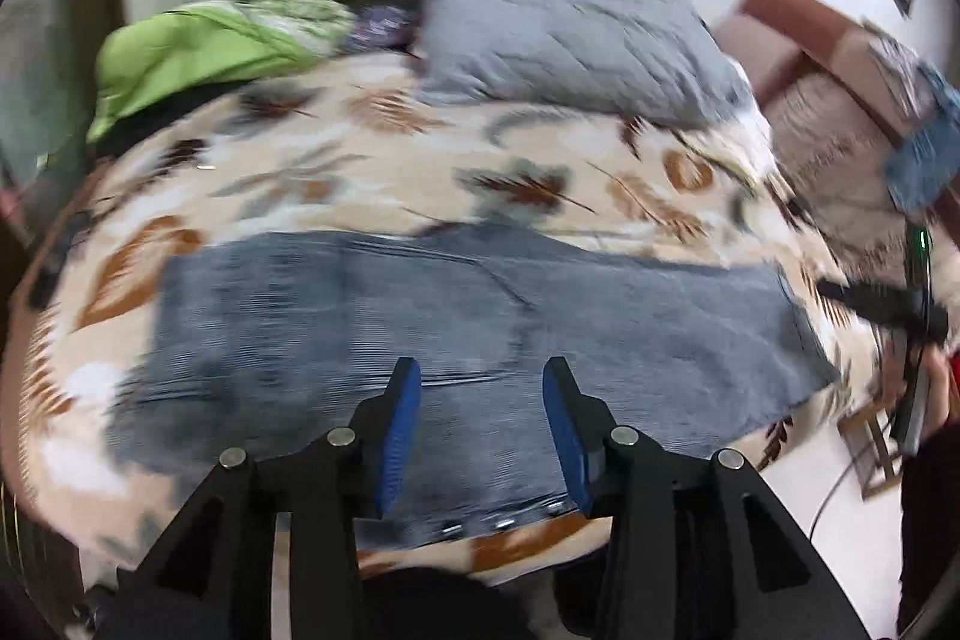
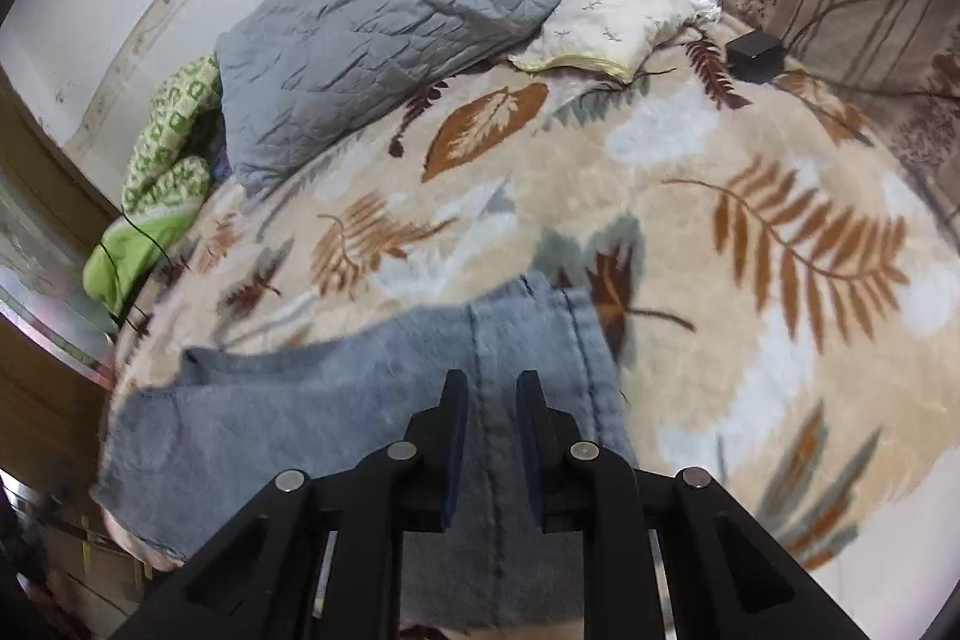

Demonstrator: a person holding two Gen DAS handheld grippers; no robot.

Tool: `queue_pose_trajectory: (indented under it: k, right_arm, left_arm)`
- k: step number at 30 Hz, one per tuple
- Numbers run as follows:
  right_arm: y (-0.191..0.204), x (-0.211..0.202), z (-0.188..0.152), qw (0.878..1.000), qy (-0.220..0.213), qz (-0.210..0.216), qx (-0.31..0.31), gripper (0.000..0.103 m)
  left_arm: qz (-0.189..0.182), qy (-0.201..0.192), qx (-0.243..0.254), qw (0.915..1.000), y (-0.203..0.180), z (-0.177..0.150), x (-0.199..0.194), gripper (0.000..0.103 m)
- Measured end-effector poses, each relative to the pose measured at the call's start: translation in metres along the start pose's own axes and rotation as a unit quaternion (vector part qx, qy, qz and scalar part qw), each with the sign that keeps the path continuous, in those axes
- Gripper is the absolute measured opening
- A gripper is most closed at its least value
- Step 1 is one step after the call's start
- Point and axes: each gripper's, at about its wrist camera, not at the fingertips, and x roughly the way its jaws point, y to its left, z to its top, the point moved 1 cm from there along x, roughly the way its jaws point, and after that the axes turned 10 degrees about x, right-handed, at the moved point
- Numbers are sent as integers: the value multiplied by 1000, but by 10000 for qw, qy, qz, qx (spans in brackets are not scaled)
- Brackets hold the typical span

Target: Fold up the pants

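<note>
The jaws of the left gripper (image 1: 481, 379) are seen standing apart, with nothing pinched between the blue pads (image 1: 401, 424); only cloth lies below the gap. The jaws of the right gripper (image 2: 492, 391) are held a narrow way apart, and a stitched seam of the cloth is seen through the gap; whether the pads touch the fabric cannot be told.

Under both grippers the blue-grey denim pants (image 1: 456, 322) are spread flat on the near part of the bed, lying lengthwise from left to right in the left wrist view, which is blurred. In the right wrist view the pants (image 2: 336, 400) reach from the near left to just right of the jaws, where their edge ends.

The pants are carried by a cream plush blanket printed with brown and grey leaves (image 2: 690, 232), which covers the bed. At the far side a grey quilted cover (image 2: 384, 16) is heaped, with a cream pillow (image 2: 612, 16) touching its right side and a green patterned quilt (image 2: 162, 172) at its left. A small black box (image 2: 755, 47) is seen at the far right of the blanket.
</note>
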Motion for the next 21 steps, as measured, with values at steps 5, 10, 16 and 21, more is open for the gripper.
queue_pose_trajectory:
  k: [5, 10, 16, 21]
  right_arm:
    - [34, 28, -4, 9984, 488, 184, -233, 19]
    - [74, 68, -26, 9933, 911, 274, -655, 19]
    - [87, 113, -45, 9862, 1334, -315, -930, 19]
    - [93, 117, -44, 9868, 1205, -452, -985, 19]
  left_arm:
    - [-56, 530, -126, 9985, -16, -5, 53, 43]
    - [75, 1030, -158, 9945, -15, -28, 72, 43]
    - [134, 1324, 11, 9911, -23, -52, 78, 43]
    - [204, 1318, 141, 9910, -29, -57, 77, 43]
